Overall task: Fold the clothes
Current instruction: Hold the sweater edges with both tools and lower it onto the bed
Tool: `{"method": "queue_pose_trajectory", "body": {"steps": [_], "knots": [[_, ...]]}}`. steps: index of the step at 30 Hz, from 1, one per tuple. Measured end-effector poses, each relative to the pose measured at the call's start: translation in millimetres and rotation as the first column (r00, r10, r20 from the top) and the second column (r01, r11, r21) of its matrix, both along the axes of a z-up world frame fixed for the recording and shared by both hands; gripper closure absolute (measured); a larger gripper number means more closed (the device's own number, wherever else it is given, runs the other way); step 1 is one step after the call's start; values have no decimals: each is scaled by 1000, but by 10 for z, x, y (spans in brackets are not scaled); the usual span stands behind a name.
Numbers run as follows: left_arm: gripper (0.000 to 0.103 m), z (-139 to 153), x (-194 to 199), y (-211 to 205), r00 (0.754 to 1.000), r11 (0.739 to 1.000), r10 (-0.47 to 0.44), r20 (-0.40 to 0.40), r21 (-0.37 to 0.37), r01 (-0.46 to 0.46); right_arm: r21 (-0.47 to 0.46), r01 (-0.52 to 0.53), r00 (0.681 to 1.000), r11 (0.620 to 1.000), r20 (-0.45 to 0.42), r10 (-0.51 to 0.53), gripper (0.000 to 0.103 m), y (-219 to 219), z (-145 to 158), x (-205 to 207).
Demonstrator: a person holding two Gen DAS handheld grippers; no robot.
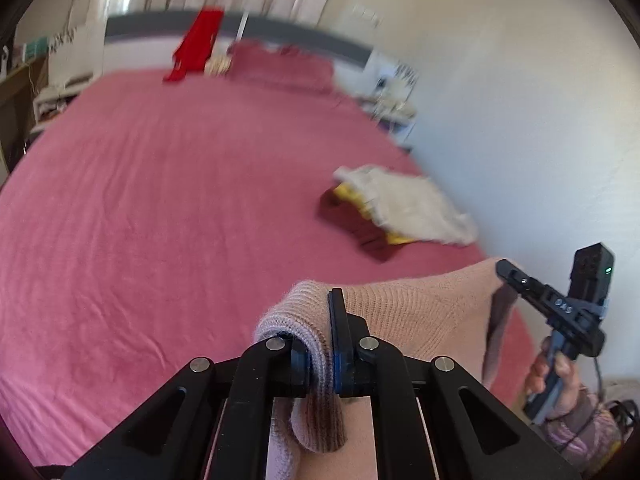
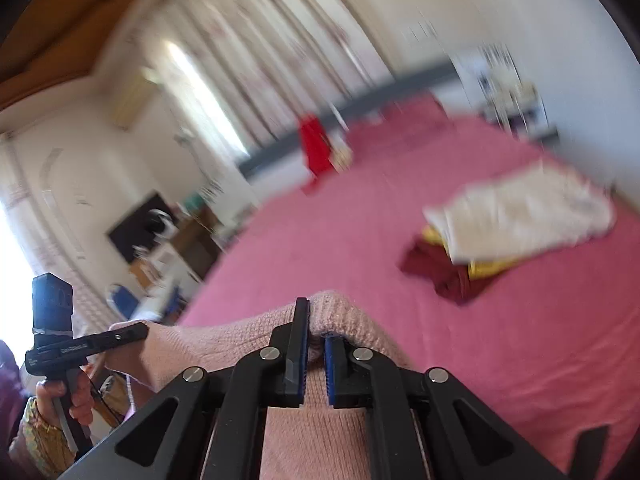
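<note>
Pinching the pink knit sweater (image 1: 400,312) at two spots along its top edge, your tongs are both clamped tight on the cloth. The left gripper (image 1: 320,344) has a thick bunched fold of ribbed knit squeezed between its blue pads, with a lobe of fabric spilling back toward the camera. The right gripper (image 2: 316,344) bites a thinner ridge of the same edge, its jaws nearly together.

Between the two grips you hold the garment stretched in the air over the near side of the pink bedspread (image 1: 160,200), with the rest hanging below and mostly out of sight.

Expect the knit to handle soft, light and stretchy: it likely sags in the middle and drapes rather than holding any shape, and a loose weave like this can creep out of a shallow pinch. Your best holds are probably the seams or shoulder corners, where the fabric is doubled.

Further out, a stack of clothes (image 1: 396,208) with a white piece on top lies near the wall, well apart from the sweater.
</note>
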State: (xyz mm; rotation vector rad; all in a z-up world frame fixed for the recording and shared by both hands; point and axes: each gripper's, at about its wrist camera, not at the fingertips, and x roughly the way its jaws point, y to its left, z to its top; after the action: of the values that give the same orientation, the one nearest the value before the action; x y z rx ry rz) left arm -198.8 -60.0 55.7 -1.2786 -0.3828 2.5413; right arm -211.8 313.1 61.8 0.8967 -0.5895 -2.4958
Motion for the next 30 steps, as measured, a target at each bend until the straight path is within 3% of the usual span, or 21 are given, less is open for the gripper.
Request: {"method": "queue_pose_trajectory", "body": {"steps": [3, 4, 5, 6, 8, 10, 11, 12, 13, 14, 15, 18, 22, 25, 28, 30], "knots": [[96, -1012, -834, -6, 987, 1000, 12, 159, 1, -13, 3, 12, 979, 1000, 204, -12, 86, -29, -1018, -836], [96, -1308, -966, 4, 975, 1000, 14, 221, -4, -13, 14, 3, 959, 1000, 284, -7, 77, -47, -1328, -1017], [96, -1598, -1052, 29, 962, 1000, 19, 272, -26, -13, 28, -10, 930, 1000, 368, -1, 77, -73, -1630, -1163], [96, -1758, -1064, 55, 957, 999, 21, 290, -50, -7, 29, -27, 900, 999, 437, 12, 77, -99, -1900, -1267], [93, -1935, -1057, 70, 954, 997, 10, 300, -72, 12, 5, -93, 881, 996, 466, 80, 76, -167, -2104, -1241], [84, -1974, -1054, -11, 951, 1000, 5, 308, -12, -2, -5, -141, 879, 990, 459, 127, 59, -201, -2100, -1158], [70, -1955, -1059, -85, 951, 999, 10, 311, 47, -25, -8, -158, 879, 987, 454, 144, 54, -209, -2075, -1113], [59, -1915, -1060, -152, 953, 994, 13, 303, 99, -45, -12, -174, 879, 985, 449, 161, 41, -217, -2050, -1068], [38, -1862, -1062, -215, 957, 987, 14, 291, 148, -60, -22, -183, 880, 983, 442, 174, 27, -213, -2018, -1021], [22, -1796, -1069, -263, 961, 981, 12, 275, 181, -64, -36, -182, 882, 983, 435, 180, 22, -201, -1972, -974], [21, -1726, -1069, -288, 965, 980, 12, 261, 190, -63, -36, -188, 884, 982, 430, 185, 17, -204, -1928, -929], [21, -1482, -994, -336, 977, 983, 18, 214, 173, -56, -28, -208, 886, 978, 418, 201, 17, -245, -1814, -804], [21, -1269, -621, -493, 975, 987, 23, 223, 148, -57, -47, -260, 866, 965, 431, 254, 17, -441, -1746, -592], [21, -1174, 74, -653, 973, 994, 18, 229, 97, -41, -113, -361, 804, 926, 466, 370, 17, -788, -1767, -294], [21, -1211, 1001, -675, 976, 997, 47, 215, -73, -32, -168, -485, 708, 858, 501, 498, 17, -1270, -1794, 167], [21, -1299, 1647, -558, 976, 979, 67, 205, -202, -24, -187, -553, 647, 812, 518, 560, 17, -1575, -1847, 453]]}}
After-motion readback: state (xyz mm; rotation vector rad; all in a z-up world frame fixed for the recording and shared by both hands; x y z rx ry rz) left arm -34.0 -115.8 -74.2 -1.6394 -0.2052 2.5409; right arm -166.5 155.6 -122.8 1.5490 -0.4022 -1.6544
